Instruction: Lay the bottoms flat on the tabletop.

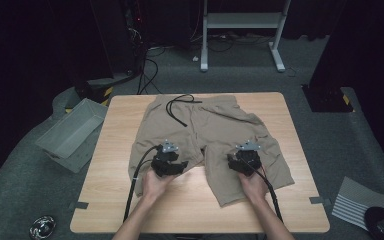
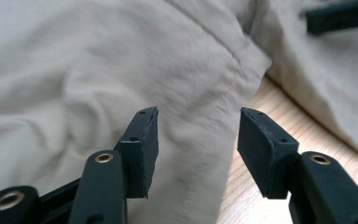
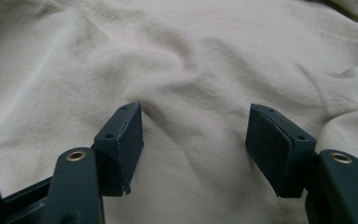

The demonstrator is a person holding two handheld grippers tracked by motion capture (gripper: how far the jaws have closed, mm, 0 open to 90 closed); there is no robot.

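One pair of beige shorts is spread flat across the middle of the wooden table, waistband toward the top of the high view, with the black drawstring looped on it in the upper centre. The cloth is judged light, soft and limp, prone to sag and wrinkle; a hold is best taken at a hem or seam, where the layers are doubled. The left gripper is seen over the lower left leg, its jaws standing apart with the leg's edge seam between them, nothing pinched. The right gripper is set over the lower right leg, jaws wide apart above rumpled cloth, nothing held. A grey bin lies at the left of the frame.
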